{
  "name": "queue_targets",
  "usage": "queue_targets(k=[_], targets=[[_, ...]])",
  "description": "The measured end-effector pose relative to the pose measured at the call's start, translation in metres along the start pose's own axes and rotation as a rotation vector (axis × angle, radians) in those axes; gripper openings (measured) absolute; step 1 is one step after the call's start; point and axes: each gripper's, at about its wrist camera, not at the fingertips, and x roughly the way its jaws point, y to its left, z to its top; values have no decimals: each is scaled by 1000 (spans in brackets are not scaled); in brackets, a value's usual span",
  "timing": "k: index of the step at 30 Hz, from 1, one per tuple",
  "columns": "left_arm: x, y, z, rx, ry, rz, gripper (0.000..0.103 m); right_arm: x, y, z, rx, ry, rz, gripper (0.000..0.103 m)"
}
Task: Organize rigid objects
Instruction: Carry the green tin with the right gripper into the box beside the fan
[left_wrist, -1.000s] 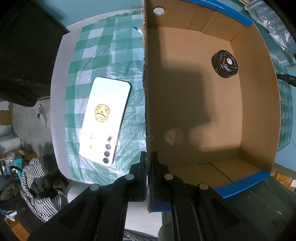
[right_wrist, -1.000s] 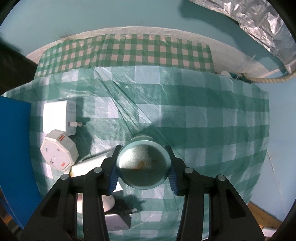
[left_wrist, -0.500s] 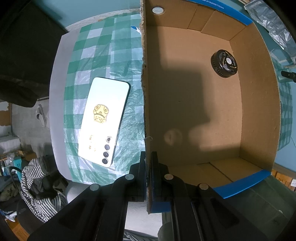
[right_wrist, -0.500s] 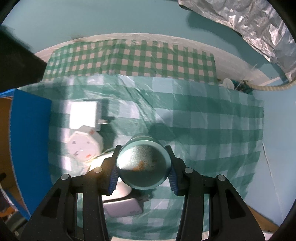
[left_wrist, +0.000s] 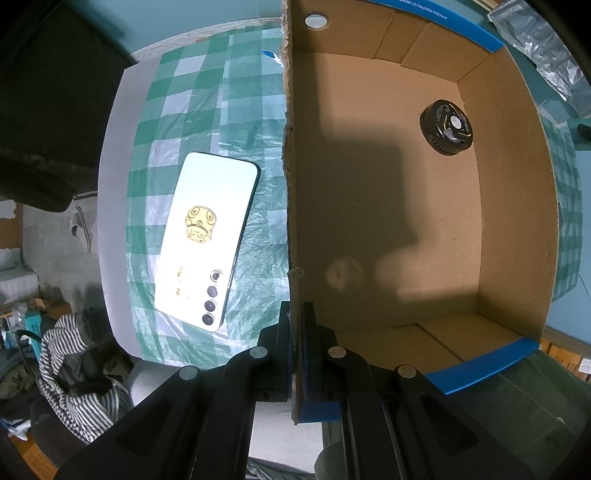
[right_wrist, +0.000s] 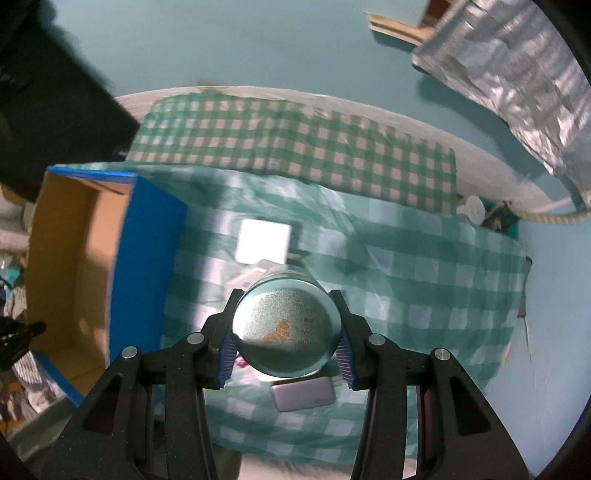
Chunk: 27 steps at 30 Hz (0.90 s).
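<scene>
Grippers are both gripping: the right gripper (right_wrist: 286, 349) is clamping a round tin (right_wrist: 287, 329) at lower centre, and the left gripper (left_wrist: 295, 354) is pinching the box (left_wrist: 388, 229) wall. Inside, only a black disc (left_wrist: 446, 127) is lying upper right. A phone (left_wrist: 207, 238), a white plug (right_wrist: 264, 242) and a grey pack (right_wrist: 303, 394) are waiting on the bench; most sorting seems undone.

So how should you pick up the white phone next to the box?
The phone lies flat, camera side up, on the checked cloth. Probably best to come from above and pinch its two long edges near the middle; they are straight, parallel and narrower than its length.
</scene>
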Motion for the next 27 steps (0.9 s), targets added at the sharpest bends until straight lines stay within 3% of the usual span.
queue_targets(k=[15, 27], targets=[[3, 0, -2, -1, 4, 9, 4, -15, 98, 26, -203, -37, 80, 44], [4, 0, -3, -4, 4, 11, 4, 16, 154, 47, -315, -11, 69, 44]])
